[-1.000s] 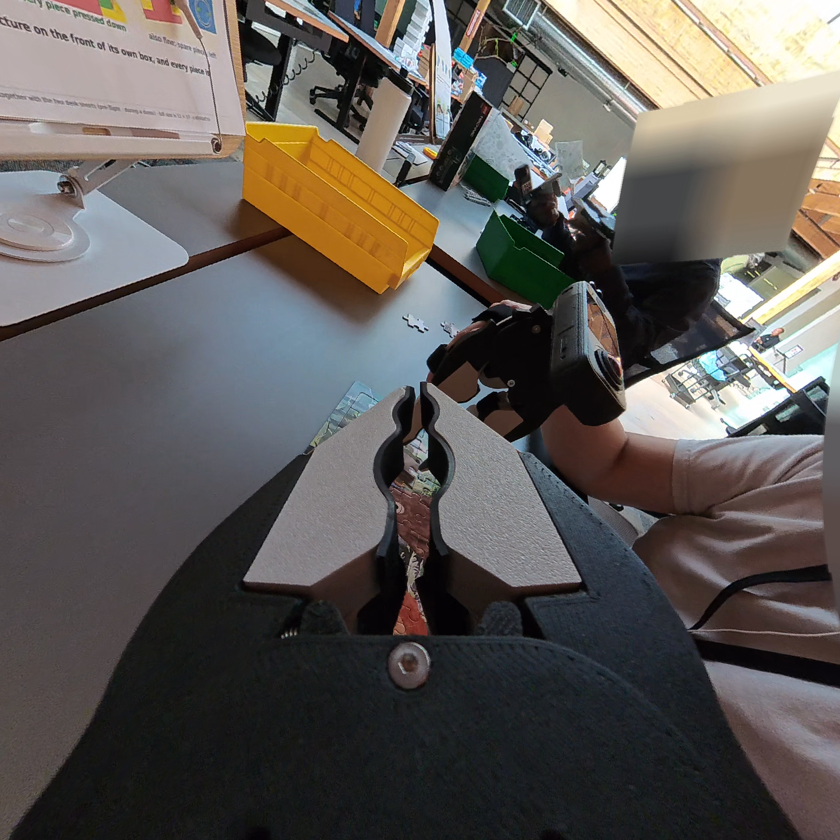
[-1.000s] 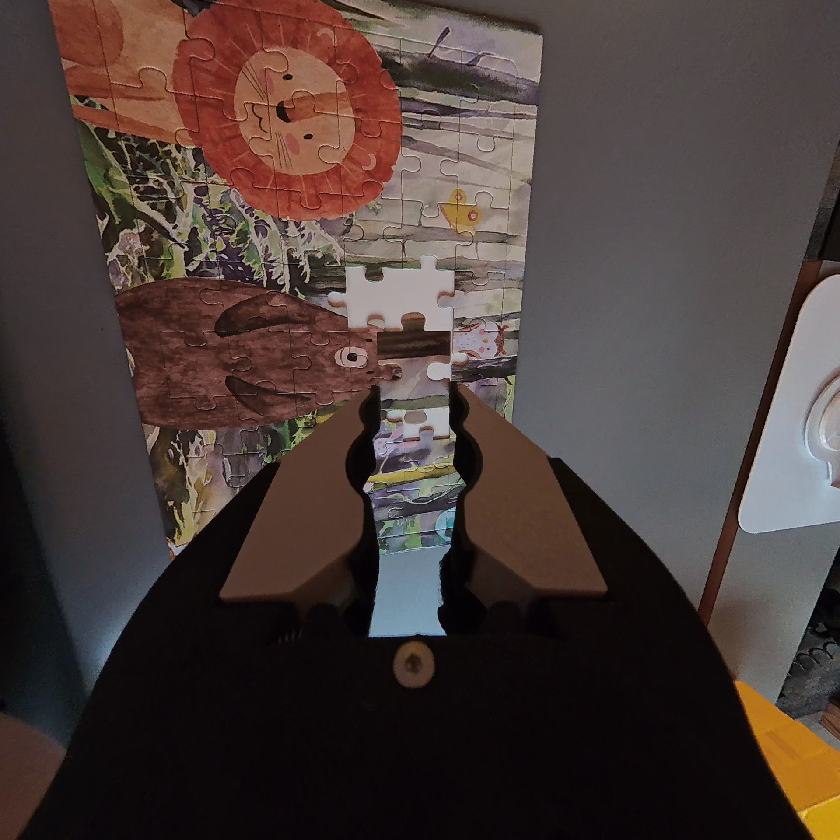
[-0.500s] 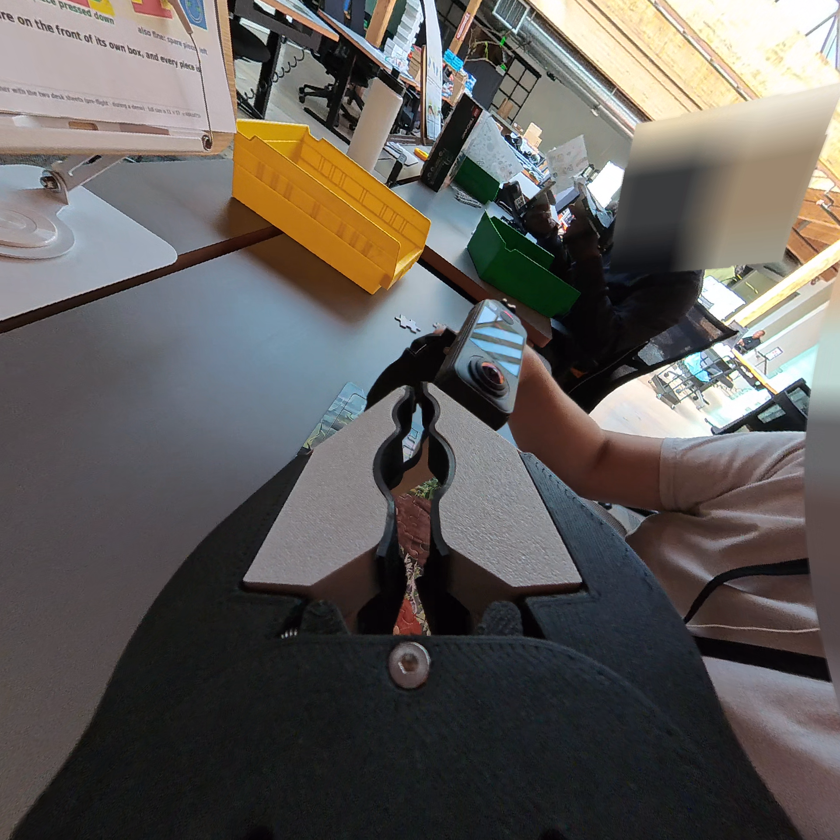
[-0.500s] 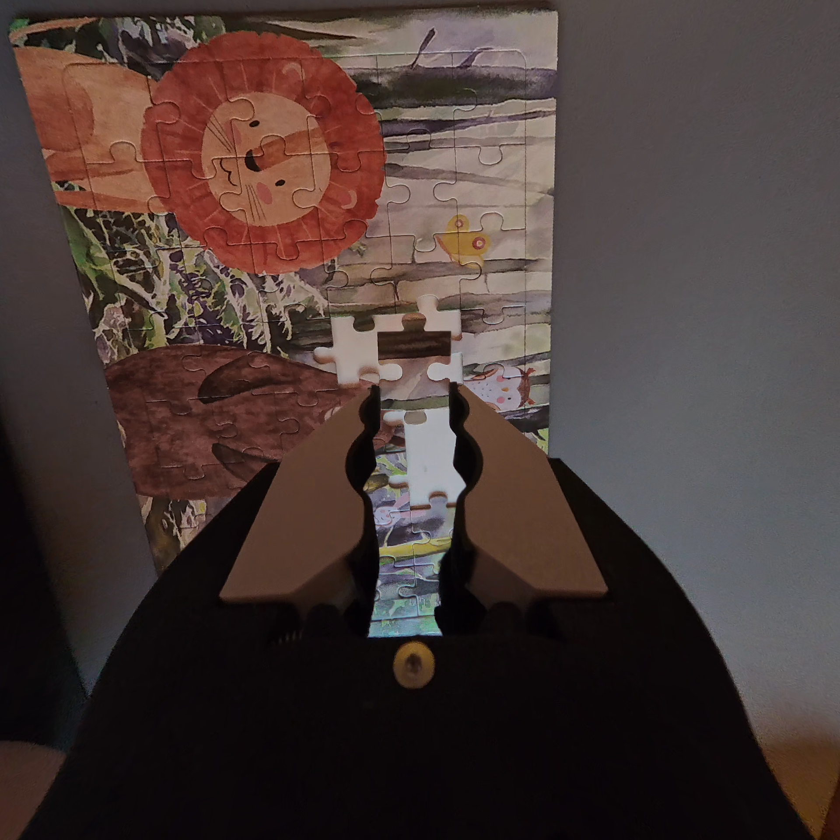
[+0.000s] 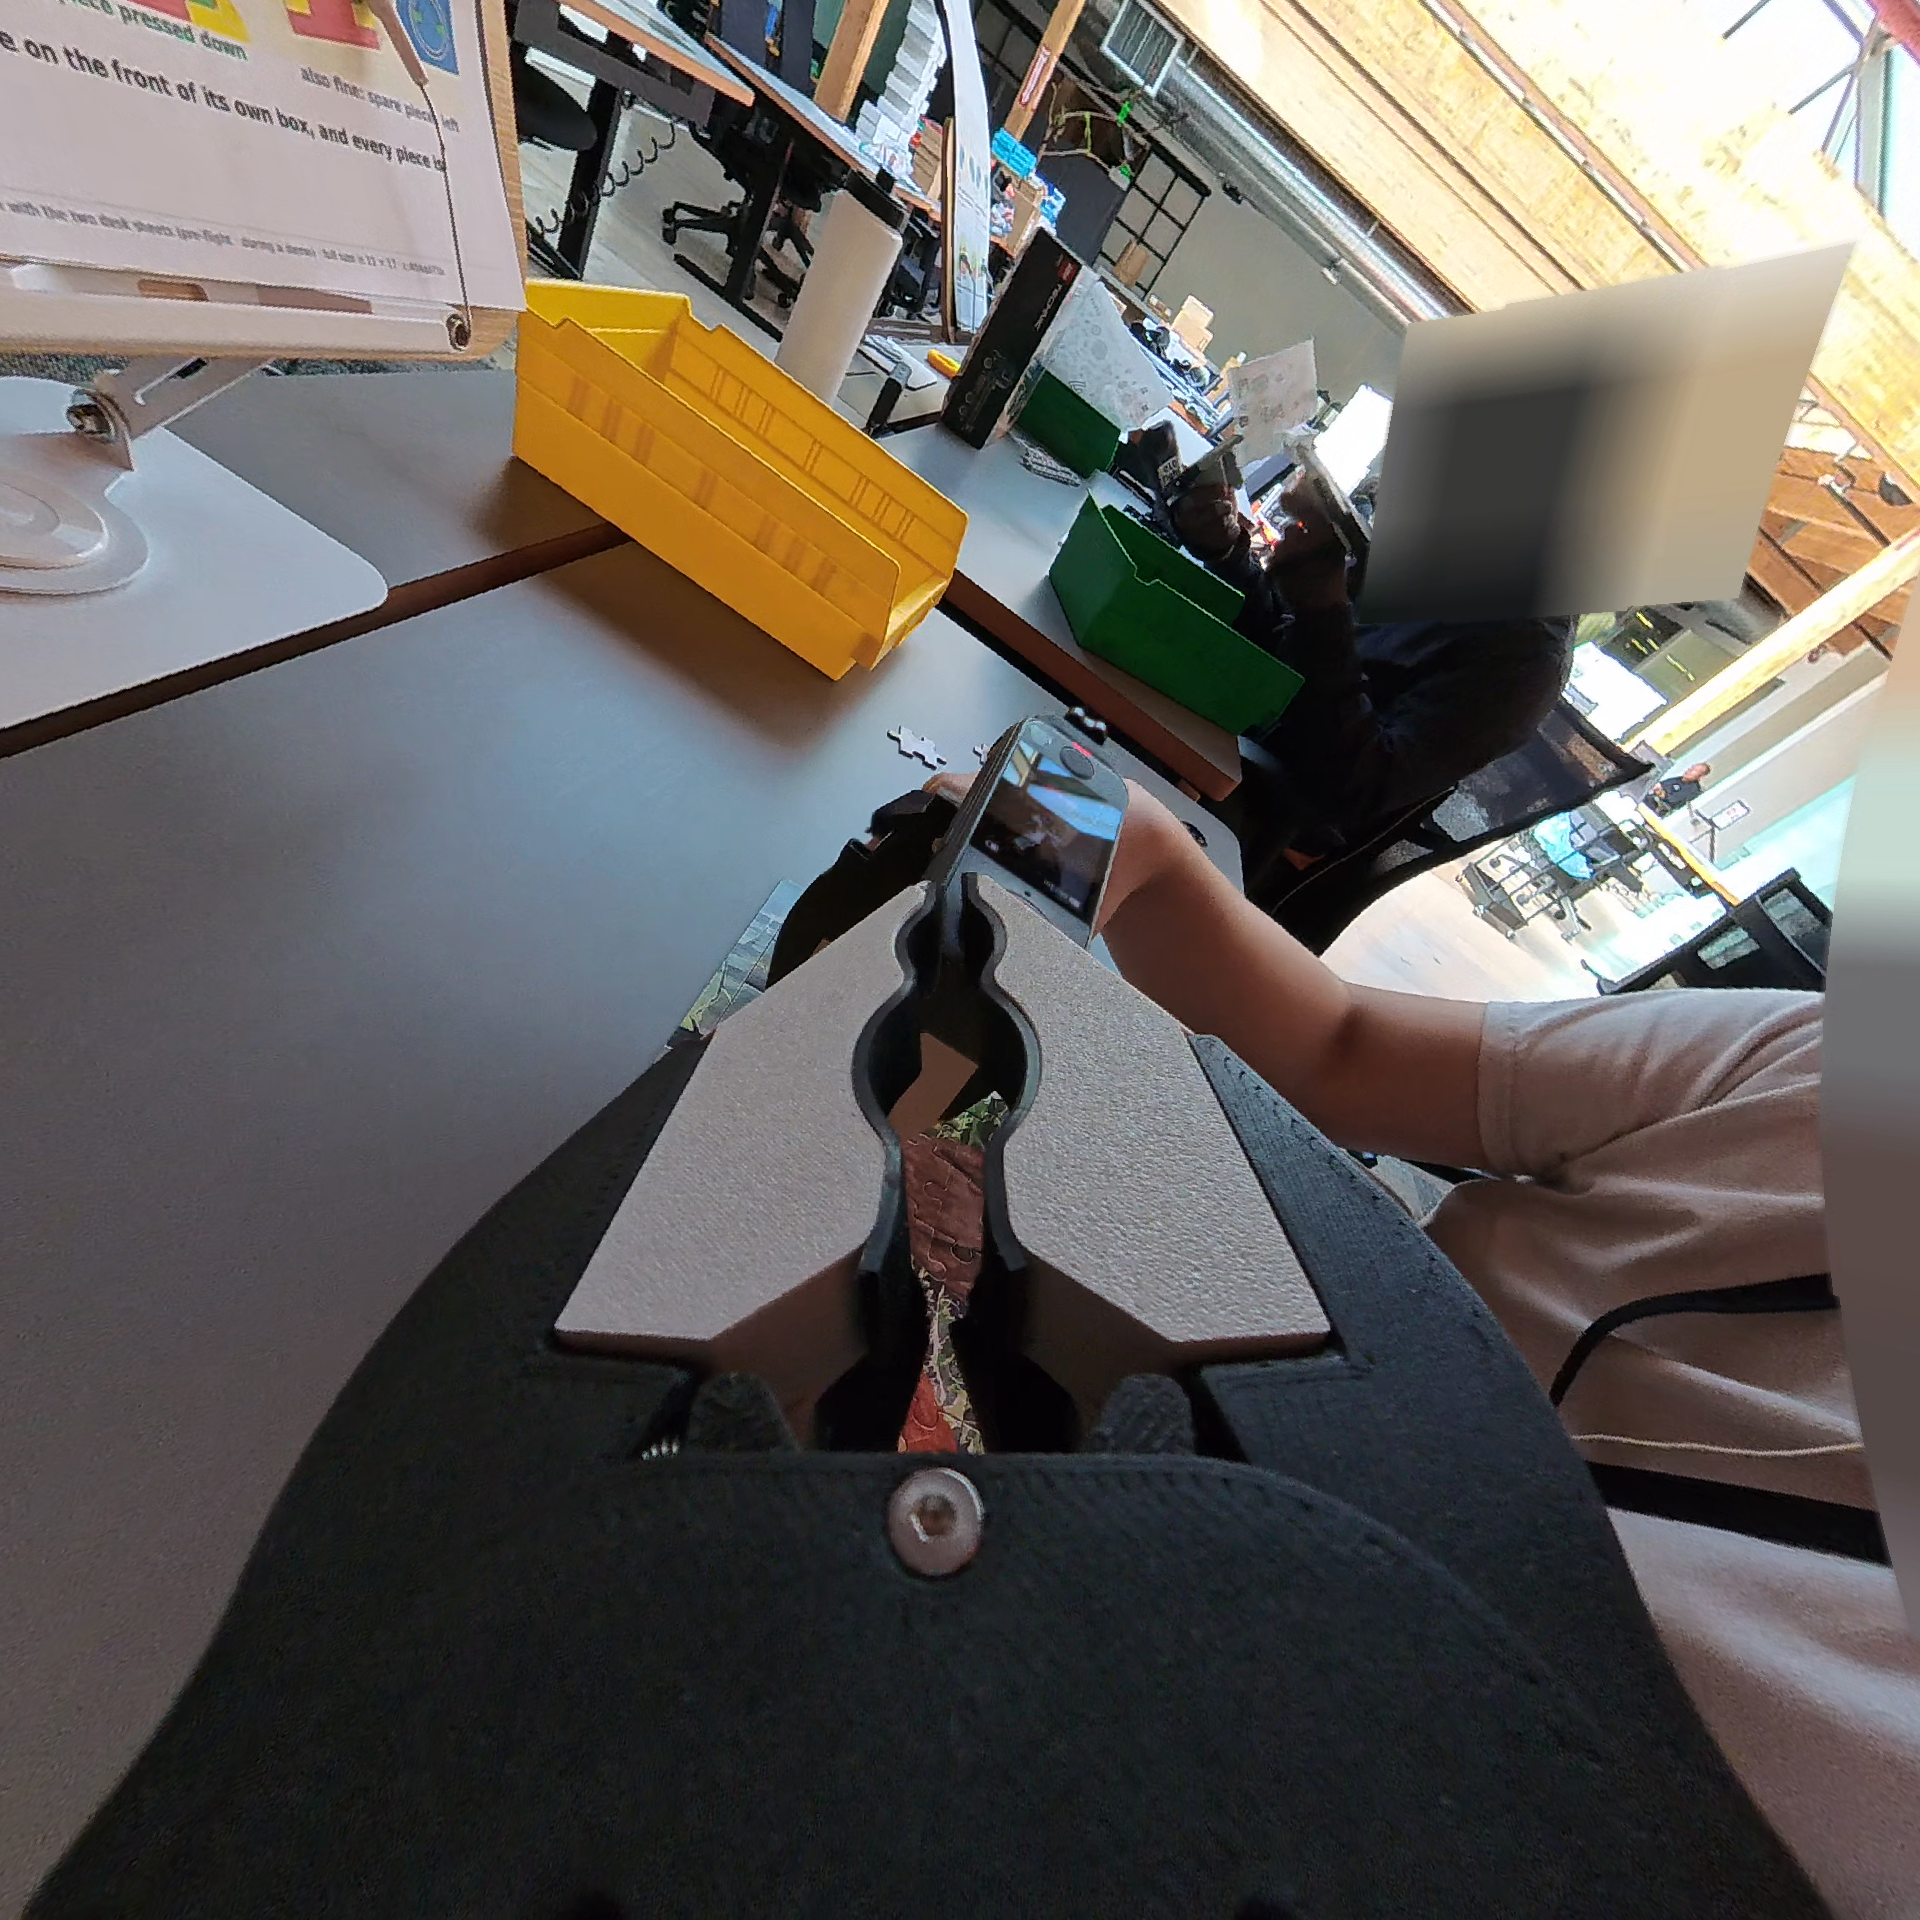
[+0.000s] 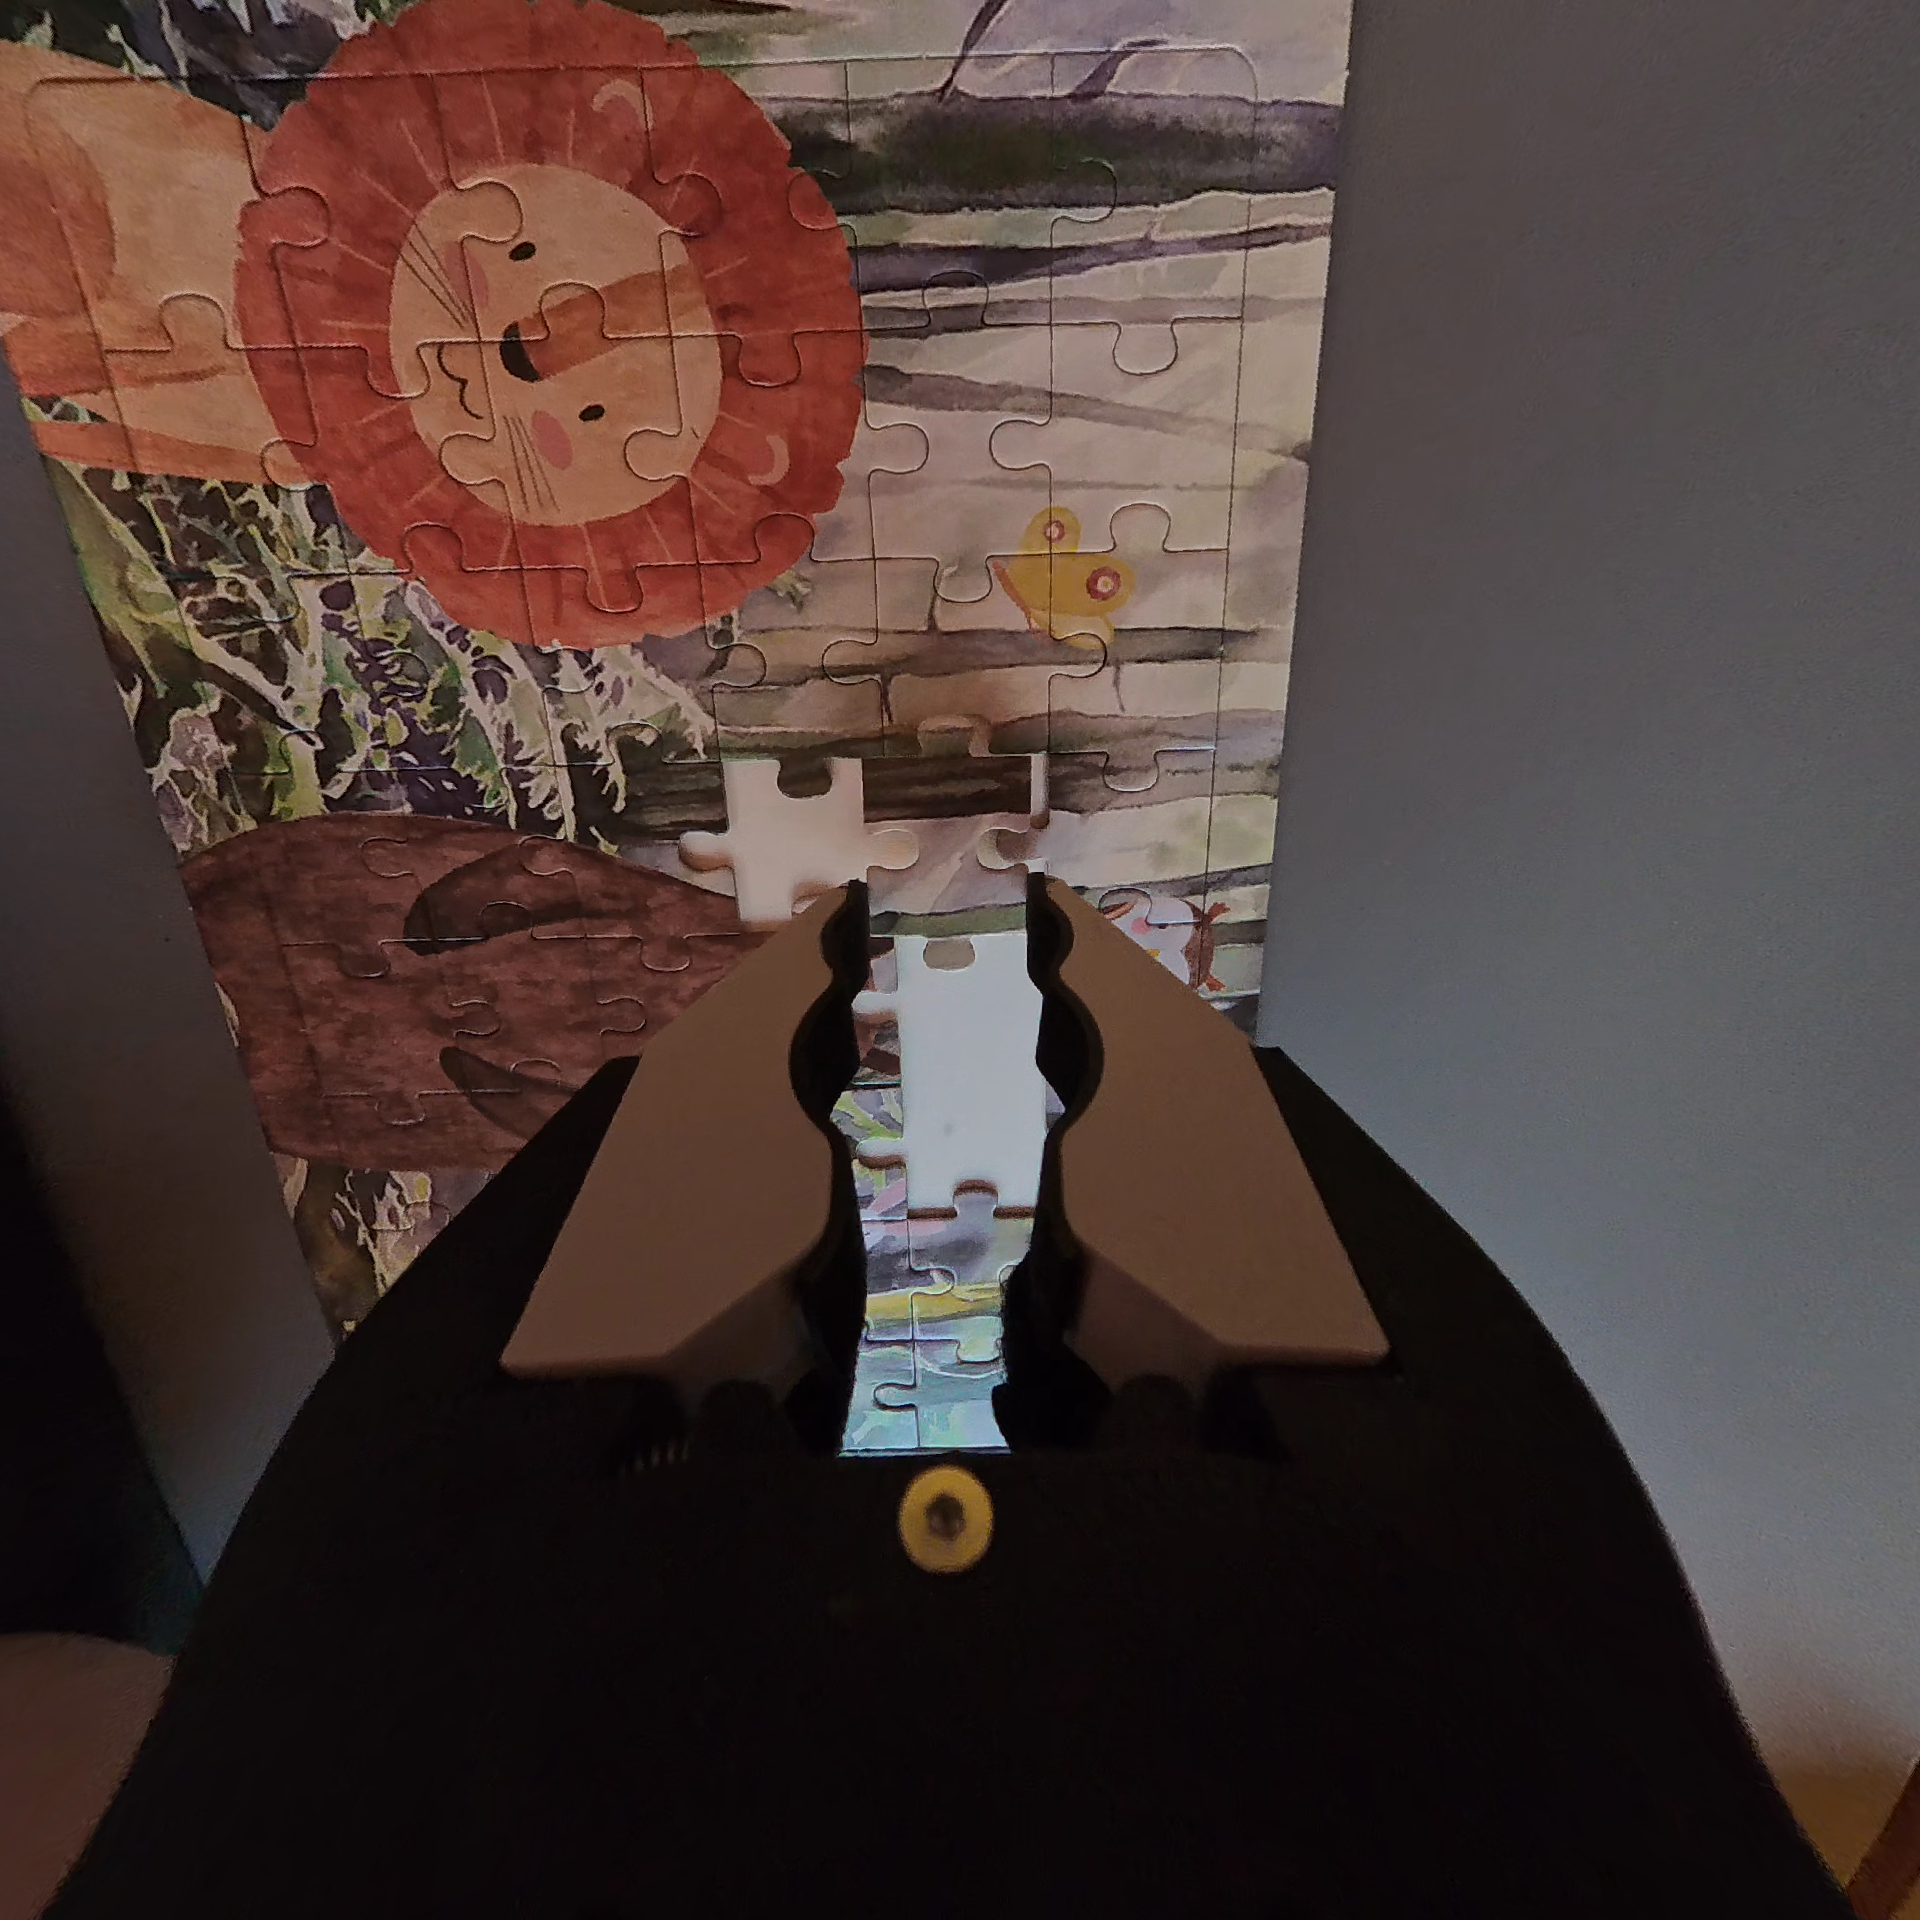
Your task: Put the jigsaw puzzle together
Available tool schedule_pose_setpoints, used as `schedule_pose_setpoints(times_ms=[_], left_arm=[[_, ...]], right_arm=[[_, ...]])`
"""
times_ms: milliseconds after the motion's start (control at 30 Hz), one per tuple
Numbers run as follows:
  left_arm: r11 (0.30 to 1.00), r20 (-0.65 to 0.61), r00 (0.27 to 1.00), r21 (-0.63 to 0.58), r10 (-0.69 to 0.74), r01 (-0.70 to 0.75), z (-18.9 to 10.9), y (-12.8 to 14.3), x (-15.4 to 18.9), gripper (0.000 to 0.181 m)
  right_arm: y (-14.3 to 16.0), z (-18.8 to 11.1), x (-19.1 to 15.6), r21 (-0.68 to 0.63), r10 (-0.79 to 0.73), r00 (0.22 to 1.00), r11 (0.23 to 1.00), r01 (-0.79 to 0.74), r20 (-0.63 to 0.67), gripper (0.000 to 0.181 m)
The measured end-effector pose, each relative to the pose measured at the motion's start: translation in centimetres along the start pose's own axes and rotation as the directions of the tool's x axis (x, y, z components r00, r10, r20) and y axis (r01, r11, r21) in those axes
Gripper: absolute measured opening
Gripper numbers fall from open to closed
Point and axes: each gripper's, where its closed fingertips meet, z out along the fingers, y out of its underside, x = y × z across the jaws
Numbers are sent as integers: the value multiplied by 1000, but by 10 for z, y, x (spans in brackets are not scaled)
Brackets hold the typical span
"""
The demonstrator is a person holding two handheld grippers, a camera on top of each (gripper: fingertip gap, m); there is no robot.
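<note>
The lion jigsaw puzzle point(image 6: 727, 540) lies flat on the grey bench point(image 6: 1610, 623), two white gaps beside a dark-striped piece point(image 6: 951, 795). My right fingers point(image 6: 948, 896) hover just over it, parted, holding nothing. My left fingers point(image 5: 951, 891) are nearly closed and empty, above the puzzle's edge. A yellow bin point(image 5: 727, 468) sits well beyond.

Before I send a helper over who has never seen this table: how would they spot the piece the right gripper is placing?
Find the lion jigsaw puzzle lying flat on the grey table. Below the yellow butterfly, just ahead of the right gripper, sits the piece. It alone has a dark brown band and borders bare white gaps.
</note>
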Motion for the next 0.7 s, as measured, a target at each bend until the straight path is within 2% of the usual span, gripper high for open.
schedule_pose_setpoints(times_ms=[700], left_arm=[[1000, -10, 1000, 7, 2, -2, 0, -3, 2, 0]], right_arm=[[2, 5, 4, -38, -11, 1000, 999, 11, 0, 29]])
